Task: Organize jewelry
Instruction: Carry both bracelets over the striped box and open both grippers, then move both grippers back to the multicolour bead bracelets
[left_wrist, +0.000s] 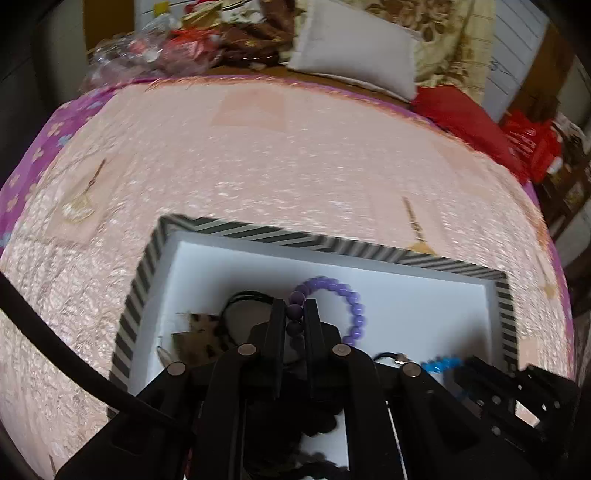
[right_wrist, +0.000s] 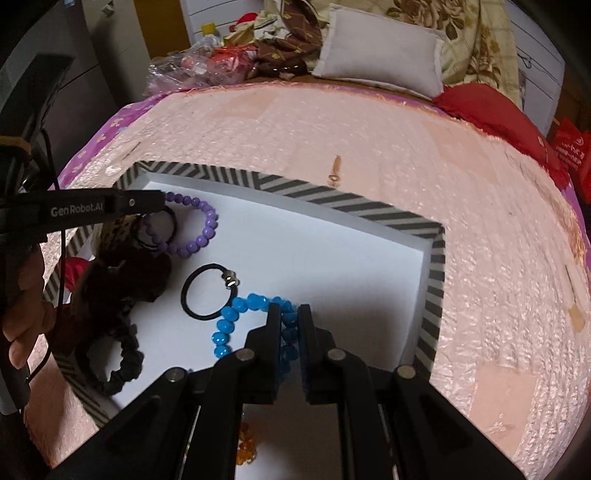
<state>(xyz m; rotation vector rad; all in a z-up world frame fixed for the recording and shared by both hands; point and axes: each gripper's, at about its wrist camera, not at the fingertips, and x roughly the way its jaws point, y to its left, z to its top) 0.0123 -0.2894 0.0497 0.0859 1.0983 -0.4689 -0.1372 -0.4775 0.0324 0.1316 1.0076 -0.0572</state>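
A white tray with a striped rim (left_wrist: 236, 230) (right_wrist: 369, 210) lies on the bed. My left gripper (left_wrist: 295, 314) is shut on the purple bead bracelet (left_wrist: 351, 302), low over the tray; the bracelet also shows in the right wrist view (right_wrist: 205, 230), under the left gripper's finger (right_wrist: 140, 201). My right gripper (right_wrist: 289, 317) is shut on the blue bead bracelet (right_wrist: 236, 310), also seen in the left wrist view (left_wrist: 441, 363). A black hair tie with a metal bead (right_wrist: 207, 291) lies beside it.
In the tray lie a leopard-print hair piece (left_wrist: 201, 332), a black scrunchie (right_wrist: 122, 365) and an amber bead piece (right_wrist: 245, 448). The pink quilt (left_wrist: 295, 158) spreads around the tray. A white pillow (left_wrist: 354, 48), a red cushion (left_wrist: 465, 118) and bags (left_wrist: 166, 48) lie at the far edge.
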